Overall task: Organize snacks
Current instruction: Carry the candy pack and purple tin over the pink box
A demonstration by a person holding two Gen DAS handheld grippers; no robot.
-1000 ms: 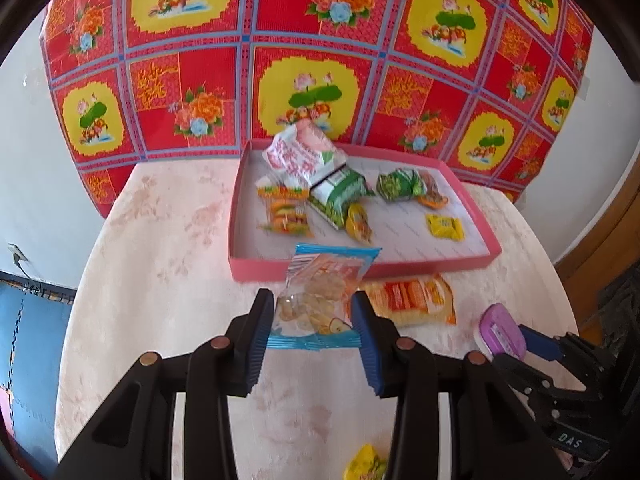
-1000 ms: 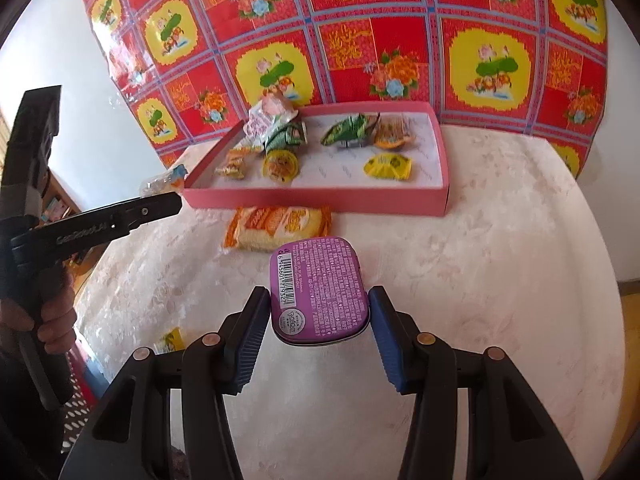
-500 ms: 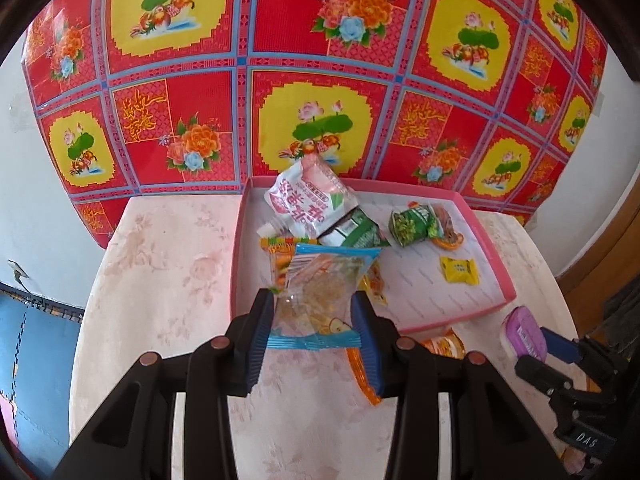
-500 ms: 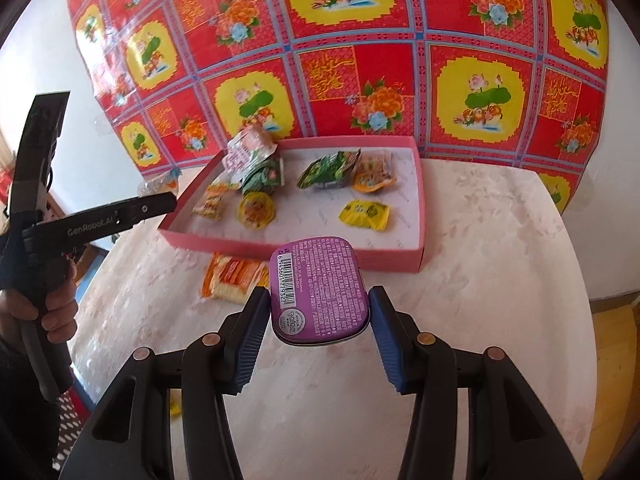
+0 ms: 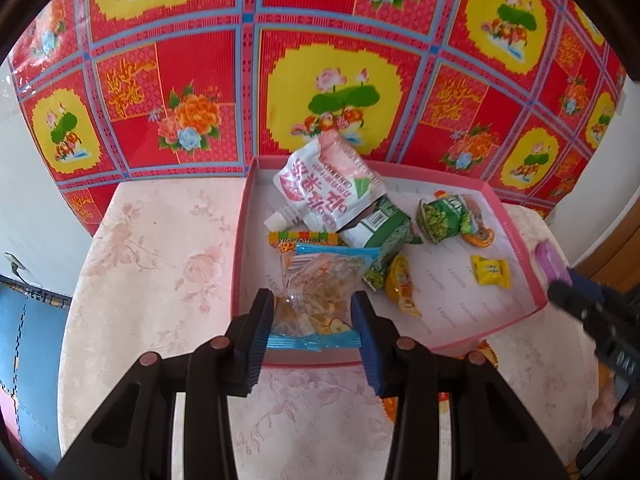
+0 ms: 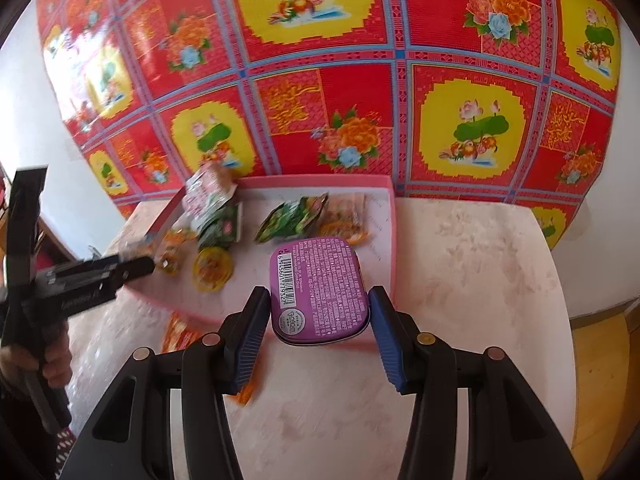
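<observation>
Left gripper (image 5: 314, 320): fingers clamped on a clear snack bag (image 5: 320, 288) with blue sealed edges, dried fruit or chips visible inside, bag held over the near-left corner of the pink tray (image 5: 516, 236). Tray sits on the pale floral surface (image 5: 160, 264), back edge against a red-and-yellow flower-pattern cloth (image 5: 332, 60). Tray contents, left to right in the left wrist view: orange-topped packet (image 5: 298, 237) partly hidden behind the held bag, white-and-pink spout pouch (image 5: 328, 188) leaning on a green-and-white packet (image 5: 382, 236), yellow-orange round packet (image 5: 402, 284) just in front of that, green pea packet (image 5: 440, 218) touching a small orange packet (image 5: 480, 236), yellow candy (image 5: 490, 271) lying apart near the right wall. An orange wrapper (image 5: 486, 354) peeks out on the surface just outside the tray's near wall. Right gripper (image 6: 316, 322): fingers clamped on a purple tin (image 6: 318, 288), barcode label facing up, held over the tray's near-right corner. From the right wrist view the left gripper (image 6: 120, 270) reaches in over the tray's left side, a person's hand (image 6: 52, 360) on its handle; that area is motion-blurred. Same orange wrapper (image 6: 180, 334) shows on the surface in front of the tray, blurred.
</observation>
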